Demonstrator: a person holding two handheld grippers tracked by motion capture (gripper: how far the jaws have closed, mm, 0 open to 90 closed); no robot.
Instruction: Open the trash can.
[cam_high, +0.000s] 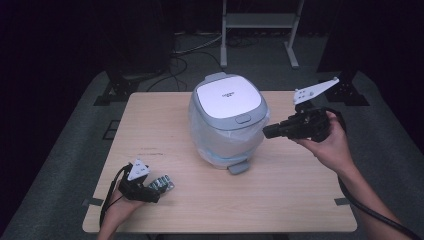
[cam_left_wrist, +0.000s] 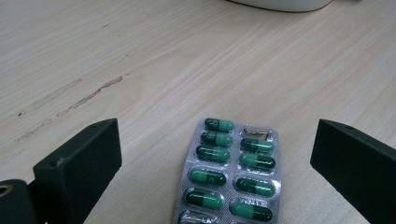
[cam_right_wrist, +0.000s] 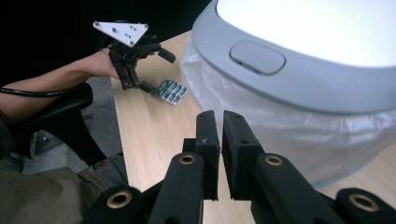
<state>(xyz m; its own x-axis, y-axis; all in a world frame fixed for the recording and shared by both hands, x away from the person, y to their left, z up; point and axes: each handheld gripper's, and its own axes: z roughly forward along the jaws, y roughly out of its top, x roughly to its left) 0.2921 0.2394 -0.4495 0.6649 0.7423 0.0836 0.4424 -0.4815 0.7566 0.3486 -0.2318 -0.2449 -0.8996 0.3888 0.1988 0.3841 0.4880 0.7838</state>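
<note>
A pale wooden table (cam_high: 165, 115) stood in a dark room. At its near left, the left gripper (cam_high: 152, 192) straddled a blister pack of green capsules (cam_left_wrist: 229, 175), jaws wide, seemingly poised to grasp it. Right, the right gripper (cam_high: 270, 131), jaws nearly together and empty, hung beside the plastic-wrapped rice cooker (cam_high: 227, 117).

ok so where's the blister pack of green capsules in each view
High view: the silver blister pack of green capsules lies at lower left on the table, by the left gripper.
Left gripper view: bottom centre, between the open jaws.
Right gripper view: upper left, small.
Shared landmark: the white and grey lidded bin, beyond the pack.
</note>
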